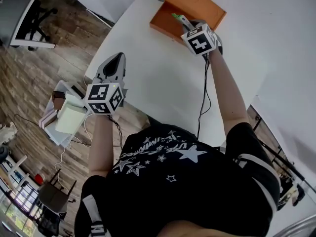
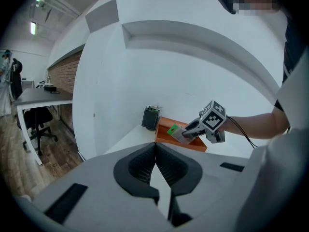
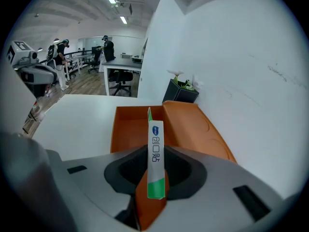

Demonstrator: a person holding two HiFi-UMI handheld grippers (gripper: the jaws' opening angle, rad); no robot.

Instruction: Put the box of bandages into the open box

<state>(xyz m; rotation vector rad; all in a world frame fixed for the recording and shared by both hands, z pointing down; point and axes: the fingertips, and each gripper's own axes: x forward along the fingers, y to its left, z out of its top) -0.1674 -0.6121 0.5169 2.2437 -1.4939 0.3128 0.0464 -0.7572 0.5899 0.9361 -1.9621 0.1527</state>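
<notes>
An open orange box (image 1: 190, 4) lies at the far side of the white table (image 1: 163, 83); it also shows as the orange box (image 3: 130, 129) and the orange box (image 2: 181, 140). My right gripper (image 1: 183, 21) is shut on the box of bandages (image 3: 155, 153), a slim white carton with a green end, held on edge just above the orange box's near rim. The carton shows as the bandage box (image 1: 178, 19) and the bandage box (image 2: 176, 131). My left gripper (image 1: 114, 63) hangs near the table's left edge, shut with nothing in it; in its own view the left gripper (image 2: 155, 164) has its jaws touching.
A small dark pot with a plant (image 3: 181, 92) stands just behind the orange box, against the white wall. Left of the table the wooden floor (image 1: 44, 48) holds a low shelf (image 1: 64, 115) with papers and a cable. Desks, chairs and people are far off.
</notes>
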